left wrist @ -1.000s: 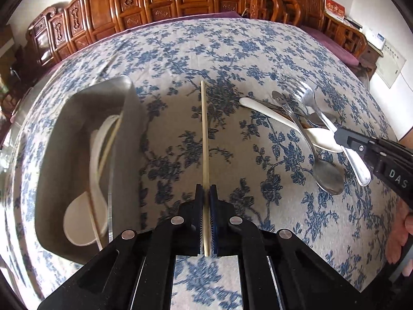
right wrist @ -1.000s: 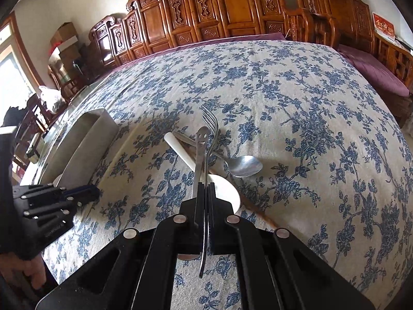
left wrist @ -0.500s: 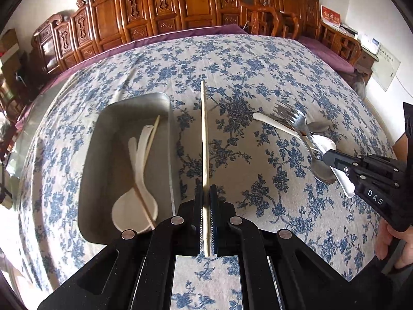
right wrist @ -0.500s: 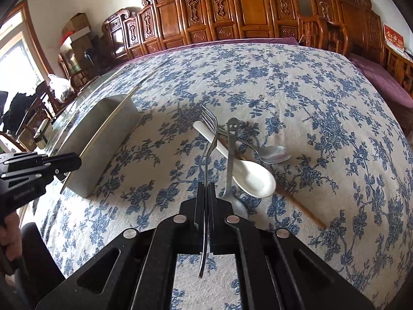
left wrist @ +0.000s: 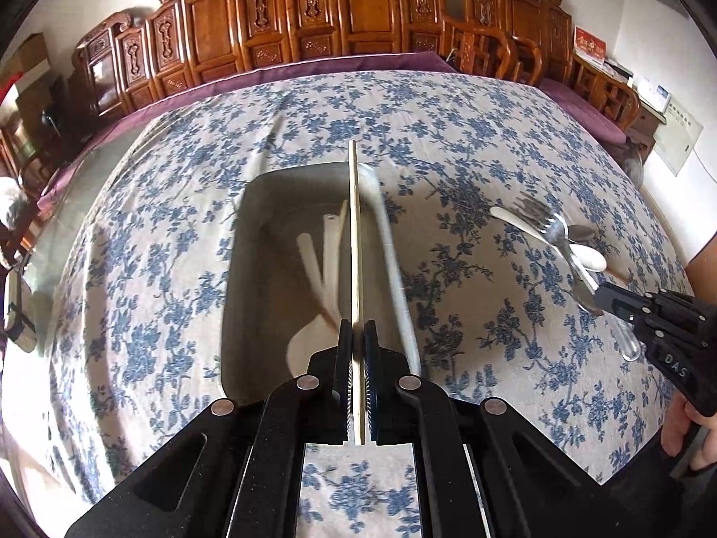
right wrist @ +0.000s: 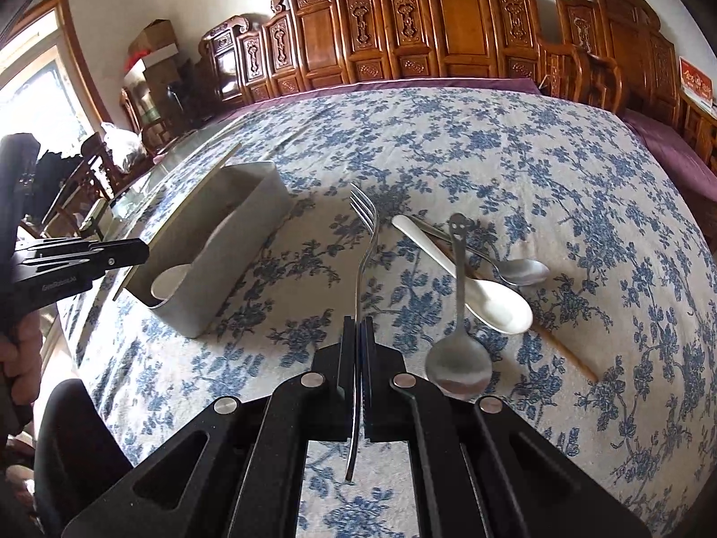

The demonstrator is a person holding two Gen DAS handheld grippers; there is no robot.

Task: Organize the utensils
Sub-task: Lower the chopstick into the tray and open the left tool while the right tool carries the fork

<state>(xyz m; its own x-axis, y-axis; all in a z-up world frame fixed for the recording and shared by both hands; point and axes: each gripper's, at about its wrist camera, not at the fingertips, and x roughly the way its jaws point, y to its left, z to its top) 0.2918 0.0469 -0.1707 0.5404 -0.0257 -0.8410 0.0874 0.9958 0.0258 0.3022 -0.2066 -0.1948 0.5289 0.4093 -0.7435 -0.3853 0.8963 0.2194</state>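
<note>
My left gripper (left wrist: 357,329) is shut on a wooden chopstick (left wrist: 355,233), which it holds above the grey metal tray (left wrist: 244,242). Inside the tray lie white spoons (left wrist: 313,269) and another chopstick. My right gripper (right wrist: 357,325) is shut on a metal fork (right wrist: 365,242), lifted over the cloth with its tines pointing away. To the fork's right on the table lie a steel spoon with a smiley handle (right wrist: 457,354), a white ceramic spoon (right wrist: 488,300), a second steel spoon (right wrist: 520,269) and a chopstick (right wrist: 569,352). The right gripper with its fork (left wrist: 560,233) shows at the right of the left wrist view.
The table wears a blue-flowered cloth (right wrist: 515,170). Carved wooden chairs (right wrist: 448,40) line its far side. The left gripper (right wrist: 80,255) and the person's hand (right wrist: 20,354) show at the left edge of the right wrist view. A tray (right wrist: 251,219) stands left of the fork.
The left gripper has carried the chopstick from the cloth to above the tray. The right gripper has lifted the fork up and away from the pile of spoons.
</note>
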